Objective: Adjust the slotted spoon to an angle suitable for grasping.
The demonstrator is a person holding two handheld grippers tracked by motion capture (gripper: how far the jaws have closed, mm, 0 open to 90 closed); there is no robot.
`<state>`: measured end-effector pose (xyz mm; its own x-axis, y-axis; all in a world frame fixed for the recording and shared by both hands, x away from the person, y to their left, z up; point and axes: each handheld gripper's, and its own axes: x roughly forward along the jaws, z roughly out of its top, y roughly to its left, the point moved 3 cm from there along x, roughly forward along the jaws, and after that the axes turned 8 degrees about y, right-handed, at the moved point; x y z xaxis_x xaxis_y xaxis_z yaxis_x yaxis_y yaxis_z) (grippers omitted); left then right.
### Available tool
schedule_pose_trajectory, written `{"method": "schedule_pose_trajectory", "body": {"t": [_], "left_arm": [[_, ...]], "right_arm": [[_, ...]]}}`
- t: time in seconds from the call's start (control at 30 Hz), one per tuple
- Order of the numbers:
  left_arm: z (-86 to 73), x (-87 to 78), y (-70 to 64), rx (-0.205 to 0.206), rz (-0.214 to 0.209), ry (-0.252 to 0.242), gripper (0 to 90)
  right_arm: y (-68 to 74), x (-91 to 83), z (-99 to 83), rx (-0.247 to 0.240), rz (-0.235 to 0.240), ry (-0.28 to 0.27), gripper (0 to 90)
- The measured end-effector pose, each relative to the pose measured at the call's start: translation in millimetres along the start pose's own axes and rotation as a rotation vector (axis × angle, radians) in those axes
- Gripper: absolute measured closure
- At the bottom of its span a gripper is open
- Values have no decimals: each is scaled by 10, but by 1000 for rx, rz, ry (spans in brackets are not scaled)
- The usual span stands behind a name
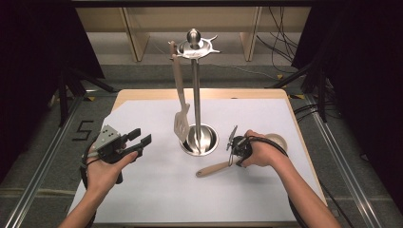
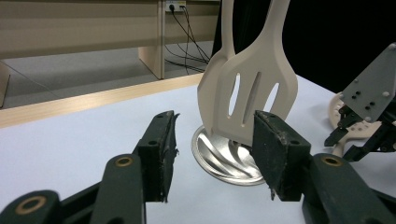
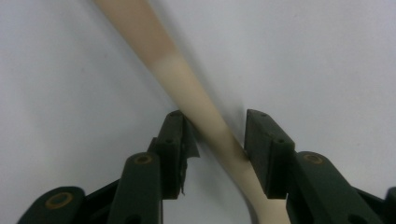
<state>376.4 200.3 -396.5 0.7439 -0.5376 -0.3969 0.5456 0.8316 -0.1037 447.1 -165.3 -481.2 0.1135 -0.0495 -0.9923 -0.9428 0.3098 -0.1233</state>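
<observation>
I've got the right gripper (image 1: 236,144) tipped down over the beige wooden-handled spoon (image 1: 216,168) lying flat on the white tabletop (image 1: 157,190). Its jaws are spread, straddling the handle (image 3: 205,114), not pinching yet. I'd centre it, then squeeze before lifting. My left gripper (image 1: 138,140) hovers level, jaws spread, pointing at the beige slotted spatula (image 2: 254,88) hanging on the steel utensil stand (image 1: 196,90).

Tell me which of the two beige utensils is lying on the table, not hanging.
The spoon, flat on the white sheet, its handle between the right gripper jaws. The slotted spatula hangs from the steel stand.
</observation>
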Motion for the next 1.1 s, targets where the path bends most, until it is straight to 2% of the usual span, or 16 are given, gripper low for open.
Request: {"method": "schedule_pose_trajectory", "body": {"t": [0.07,0.1,0.17,0.23,0.33,0.47,0.5,0.53,0.63,0.8,0.83,0.9,0.93,0.97,1.1], "left_arm": [[-11,8,0,0,1,7,492],[-8,28,5,11,-11,-4,492],[-20,20,-12,-5,-2,14,492],[-16,22,-19,-4,-6,11,492],[-15,19,-22,-6,-7,9,492],[-28,18,-25,-4,-6,14,492],[-28,18,-24,3,-8,14,492],[-29,18,-26,2,-9,15,492],[-26,22,-35,-2,-12,15,492],[-31,22,-34,-3,-12,16,491],[-35,19,-30,1,-13,19,491],[-39,17,-24,7,-13,18,491],[-41,16,-25,4,-12,18,491],[-44,17,-24,3,-13,18,491],[-55,30,-23,7,-13,21,491]], "right_arm": [[47,-17,-9,10,7,32,638],[62,-16,-17,-2,5,35,648],[102,-25,-41,-16,24,52,675],[131,-34,-71,-39,41,64,702],[182,-48,-120,-44,67,85,742],[215,-61,-209,-10,61,111,789],[218,-64,-236,25,58,122,789],[224,-64,-260,40,58,127,789],[236,-62,-291,33,57,106,787],[232,-66,-265,60,66,105,751],[225,-69,-259,53,66,104,744],[220,-75,-234,70,80,88,726],[202,-68,-221,56,83,79,722],[210,-71,-214,73,78,84,718],[210,-44,-186,61,94,86,724]]}}
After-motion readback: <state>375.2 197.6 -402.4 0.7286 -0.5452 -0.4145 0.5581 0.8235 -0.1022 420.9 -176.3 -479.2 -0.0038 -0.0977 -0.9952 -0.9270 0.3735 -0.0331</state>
